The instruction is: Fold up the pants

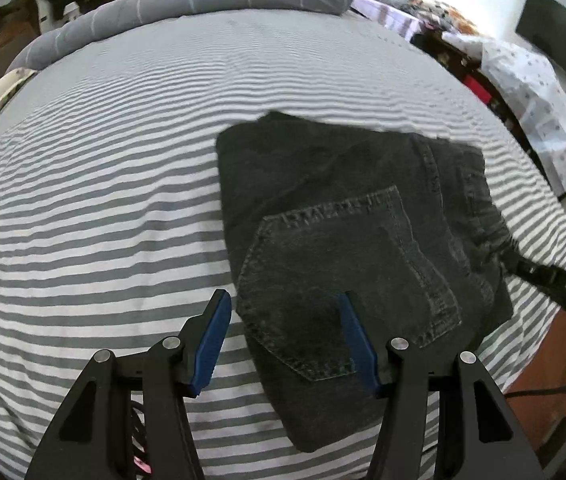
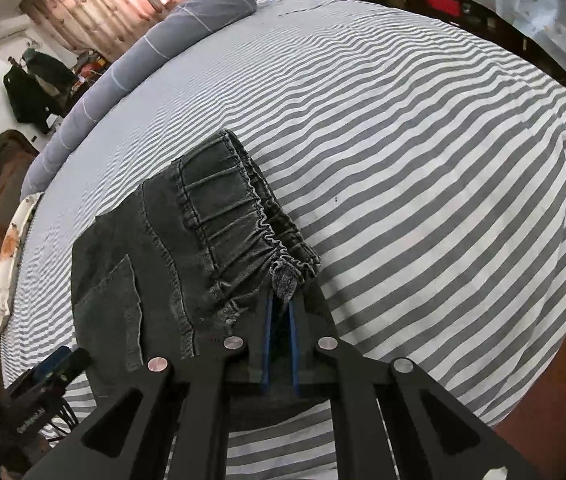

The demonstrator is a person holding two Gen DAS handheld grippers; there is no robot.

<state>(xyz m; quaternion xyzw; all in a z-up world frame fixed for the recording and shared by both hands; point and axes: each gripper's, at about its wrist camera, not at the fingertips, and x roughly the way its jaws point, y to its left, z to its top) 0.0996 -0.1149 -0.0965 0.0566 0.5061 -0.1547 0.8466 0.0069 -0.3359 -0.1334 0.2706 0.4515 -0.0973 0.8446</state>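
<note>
- The bed (image 1: 103, 200), under a grey-and-white striped sheet, carries a rolled grey blanket (image 1: 187, 4) along its far edge.
- The pants (image 1: 343, 216), dark folded denim with a stitched pocket and gathered waistband, lie near the bed's front edge.
- The left gripper (image 1: 283, 328) hangs half open over the pocket, gripping nothing.
- The right gripper (image 2: 281, 312) is pinched closed on the waistband's end.

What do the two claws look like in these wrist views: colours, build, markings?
Both match. The left claw has black angular linkage arms with triangular cut-outs, round silver pivot pins, and blue pads lining the fingers. The right claw shows the same build. White lettering marks the black bodies, too blurred to read. Dark cables trail beneath. No hand or sleeve is visible.
</note>
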